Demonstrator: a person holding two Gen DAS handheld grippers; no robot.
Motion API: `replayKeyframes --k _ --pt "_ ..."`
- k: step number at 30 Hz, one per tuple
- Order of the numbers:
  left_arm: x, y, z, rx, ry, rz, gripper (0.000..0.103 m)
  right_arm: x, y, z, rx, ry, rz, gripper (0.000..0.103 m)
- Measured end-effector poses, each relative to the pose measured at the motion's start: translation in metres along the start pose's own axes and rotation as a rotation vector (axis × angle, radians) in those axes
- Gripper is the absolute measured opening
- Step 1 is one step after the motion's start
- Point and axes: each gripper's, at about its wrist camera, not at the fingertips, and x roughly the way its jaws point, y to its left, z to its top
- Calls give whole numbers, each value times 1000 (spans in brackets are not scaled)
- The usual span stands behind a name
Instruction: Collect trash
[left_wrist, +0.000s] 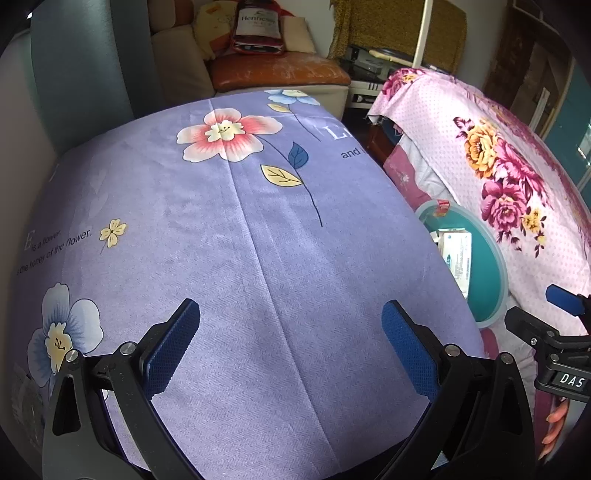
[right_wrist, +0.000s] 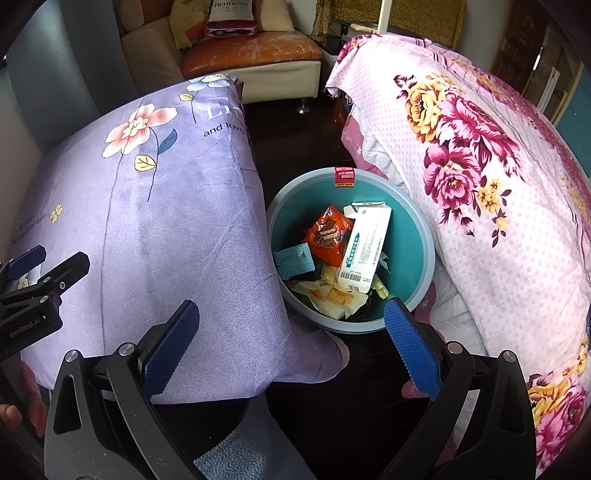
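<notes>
Two grippers: both were seen with nothing between the blue pads.
Left gripper (left_wrist: 291, 347): its jaws were spread wide apart above the lilac cloth (left_wrist: 229, 240), over the near edge of the surface so covered; no trash was seen on that cloth.
Lilac cloth: it was printed with flowers and lettering, and a crease was seen running from the far edge to the near edge.
Right gripper (right_wrist: 291, 347): its jaws were likewise held wide apart, over the near right corner of the lilac cloth and the dark floor (right_wrist: 351, 398) beside it, just short of the bin's near rim.
Teal bin (right_wrist: 413, 236): it was set on the floor in the gap between the lilac cloth and the pink floral cloth (right_wrist: 498, 221), its rim close against both.
Trash: it was already gathered inside the bin; an orange snack packet (right_wrist: 327, 236), a white carton (right_wrist: 364, 251), a small teal box (right_wrist: 293, 260) and pale wrappers (right_wrist: 332, 297) were piled on its bottom.
Red label (right_wrist: 344, 177): it was stuck over the bin's far rim.
Background: a sofa (right_wrist: 255, 55) was seen beyond the far edges of both cloths.
</notes>
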Motion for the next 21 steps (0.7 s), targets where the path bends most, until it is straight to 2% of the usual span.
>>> replayKeyframes --k 17,21 --pt "3 1 -2 16 -2 24 99 4 1 -1 6 8 3 96" --pt "3 4 -2 -4 -8 6 99 5 1 -1 7 8 2 96"
